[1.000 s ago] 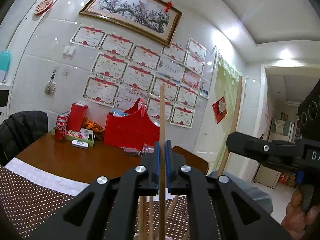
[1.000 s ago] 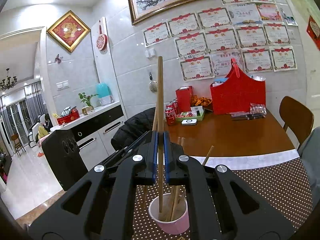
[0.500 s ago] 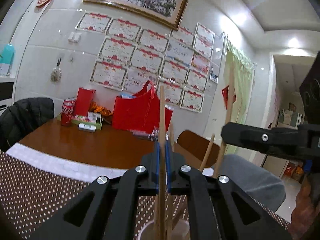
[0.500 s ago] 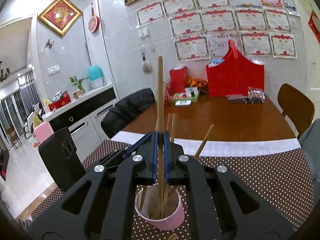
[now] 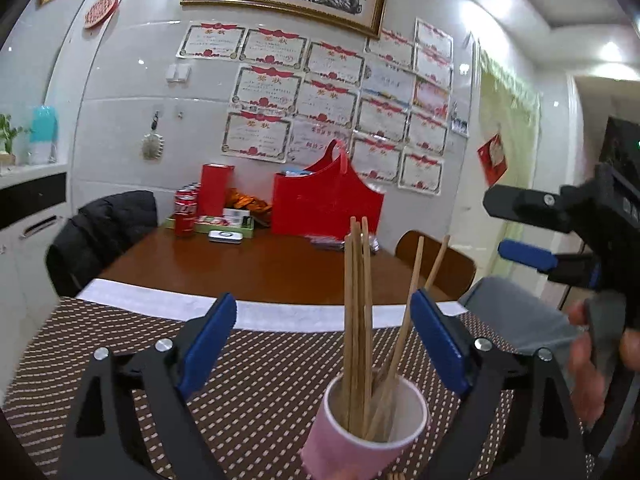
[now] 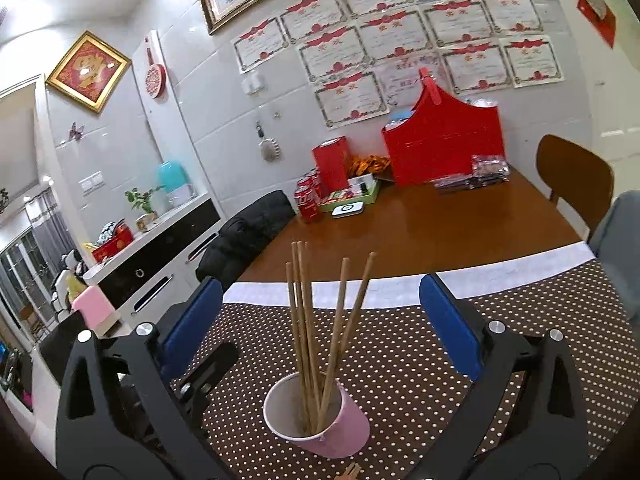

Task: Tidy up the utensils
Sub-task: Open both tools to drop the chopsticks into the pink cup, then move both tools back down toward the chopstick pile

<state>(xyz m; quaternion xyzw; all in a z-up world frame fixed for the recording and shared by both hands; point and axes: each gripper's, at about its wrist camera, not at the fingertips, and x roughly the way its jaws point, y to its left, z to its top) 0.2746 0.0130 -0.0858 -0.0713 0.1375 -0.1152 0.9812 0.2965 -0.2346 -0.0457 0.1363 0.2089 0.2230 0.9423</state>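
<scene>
A pink paper cup (image 5: 362,438) stands on the dotted brown mat and holds several wooden chopsticks (image 5: 357,320) upright. My left gripper (image 5: 323,340) is open and empty, its blue pads either side of the chopsticks, just above the cup. In the right wrist view the same cup (image 6: 320,420) with its chopsticks (image 6: 306,332) sits between the pads of my right gripper (image 6: 320,324), which is open and empty. The right gripper also shows at the right edge of the left wrist view (image 5: 560,236).
The brown table (image 6: 420,236) carries a red bag (image 6: 444,148), red cans (image 6: 308,200), a red box and a green tray at the far wall. A wooden chair (image 6: 576,176) stands right, a chair with a dark jacket (image 6: 248,232) left. A chopstick end (image 6: 352,470) lies below the cup.
Both grippers have opened and let go of the chopsticks they held. Those chopsticks now stand in the cup. Both views have tipped down toward the cup.
</scene>
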